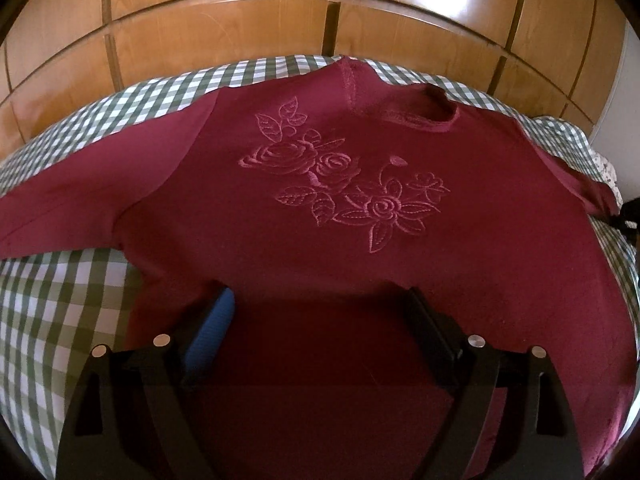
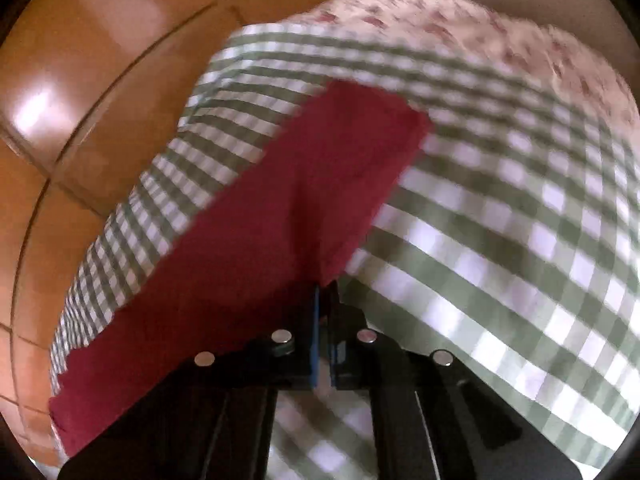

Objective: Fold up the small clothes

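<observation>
your right gripper (image 2: 323, 300) is pressed together on the edge of a sleeve (image 2: 320, 184) of the dark red shirt (image 1: 320, 208). only a thin bit of cloth sits between its pads. if you pull fast or far, that bit could slip out and the sleeve would drop in a heap. if you pull too hard, the whole shirt could slide across the bed and get crooked.

your left gripper (image 1: 320, 312) is spread wide over the bottom part of the shirt and holds nothing. the cloth lies loose under it, so nothing pins the shirt down there. if you close it here, you might grab two layers at once, or the bed cover too.

the shirt lies flat, front side up, on a green and white checked bed cover (image 1: 60, 312). it looks soft and thin, with a stitched bunch of roses (image 1: 344, 196) on the chest that stands up a little and feels bumpy. the neck hole (image 1: 436, 108) has a thick rim. the checked cover is soft too and can wrinkle under the shirt. a flowery cloth (image 2: 500, 36) lies past it, and shiny brown wooden panels (image 1: 224, 28) stand behind the bed.
</observation>
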Demonstrator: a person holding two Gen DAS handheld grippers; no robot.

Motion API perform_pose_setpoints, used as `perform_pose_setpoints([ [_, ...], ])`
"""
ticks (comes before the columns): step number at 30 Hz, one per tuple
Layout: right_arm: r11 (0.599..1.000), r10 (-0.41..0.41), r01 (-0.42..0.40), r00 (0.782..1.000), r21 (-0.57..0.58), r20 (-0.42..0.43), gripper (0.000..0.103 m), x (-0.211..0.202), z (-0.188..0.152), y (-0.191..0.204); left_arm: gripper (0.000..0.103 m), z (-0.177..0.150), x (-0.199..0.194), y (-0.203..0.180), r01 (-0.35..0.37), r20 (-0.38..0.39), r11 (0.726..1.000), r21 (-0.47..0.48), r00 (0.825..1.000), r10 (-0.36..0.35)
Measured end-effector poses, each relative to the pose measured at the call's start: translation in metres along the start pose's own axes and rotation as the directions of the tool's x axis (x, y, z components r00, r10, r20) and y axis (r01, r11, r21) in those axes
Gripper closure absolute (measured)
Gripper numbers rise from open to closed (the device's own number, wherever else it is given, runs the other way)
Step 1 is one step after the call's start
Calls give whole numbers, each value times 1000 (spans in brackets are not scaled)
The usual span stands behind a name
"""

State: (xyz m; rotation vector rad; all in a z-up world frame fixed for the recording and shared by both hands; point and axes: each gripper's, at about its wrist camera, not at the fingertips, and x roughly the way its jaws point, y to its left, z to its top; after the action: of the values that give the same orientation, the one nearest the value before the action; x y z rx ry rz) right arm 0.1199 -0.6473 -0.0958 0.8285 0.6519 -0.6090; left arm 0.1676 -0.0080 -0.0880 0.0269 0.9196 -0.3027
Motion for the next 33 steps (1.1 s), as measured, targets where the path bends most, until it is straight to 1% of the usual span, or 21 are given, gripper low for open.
perform_pose_setpoints([
  [3,1000,0,0,1000,-13,13,97,-3,-5,3,17,-1,0,1,0,0,1000,0,1000,0],
  [4,999,38,-38,999,27,0,91,-3,-5,-1,17,0,0,1,1,1,1000,0,1000,-1],
  [5,996,66,-66,998,64,1,75,-3,-4,-5,17,-1,0,1,0,1,1000,0,1000,0],
  [7,979,146,-145,989,144,9,62,-1,2,-15,17,-1,0,1,0,0,1000,0,1000,0],
  [9,983,118,-120,993,139,21,55,-1,8,-12,17,-1,0,1,-1,0,1000,1,1000,1],
  [10,987,100,-102,995,124,19,55,2,12,-8,17,0,0,1,-2,1,1000,2,1000,2],
  [11,990,82,-84,996,115,18,62,4,15,-4,17,0,0,1,-3,1,1000,1,1000,3],
  [12,993,59,-61,998,100,17,70,6,17,0,17,0,0,1,-4,1,1000,1,1000,4],
  [13,996,42,-43,999,78,14,90,7,19,4,17,0,0,1,-4,1,1000,1,1000,4],
  [14,999,33,-33,999,41,-1,94,9,20,10,17,0,0,2,-3,1,1000,1,1000,3],
  [15,999,10,-9,1000,-36,18,94,3,19,23,17,0,0,1,-3,1,1000,1,1000,3],
  [16,999,10,-9,1000,-36,18,95,3,19,23,17,0,0,1,-3,1,1000,1,1000,3],
  [18,994,4,2,998,-106,55,95,-11,16,34,17,1,0,1,-3,1,1000,1,1000,3],
  [20,992,3,7,997,-129,76,95,-18,15,39,17,1,0,2,-2,2,1000,1,1000,2],
  [21,989,15,-2,996,-149,88,95,-25,13,45,17,1,0,2,-2,2,1000,1,1000,2],
  [22,979,63,-42,993,-202,99,95,-39,7,66,17,1,0,2,-2,2,1000,1,1000,2],
  [23,979,63,-42,993,-202,99,95,-39,7,66,17,1,0,2,-2,2,1000,1,1000,2],
  [24,971,83,-57,991,-232,102,95,-44,4,78,17,1,0,2,-2,2,1000,1,1000,2],
  [25,945,142,-106,985,-309,98,95,-56,-8,110,17,2,0,2,-1,2,1000,0,1000,1],
  [28,896,221,-178,973,-407,61,95,-66,-34,160,17,1,-1,2,1,4,1000,-1,1000,-1],
  [33,785,319,-292,947,-547,-48,95,-69,-101,240,17,1,-2,2,4,8,1000,-7,1000,-4],
])
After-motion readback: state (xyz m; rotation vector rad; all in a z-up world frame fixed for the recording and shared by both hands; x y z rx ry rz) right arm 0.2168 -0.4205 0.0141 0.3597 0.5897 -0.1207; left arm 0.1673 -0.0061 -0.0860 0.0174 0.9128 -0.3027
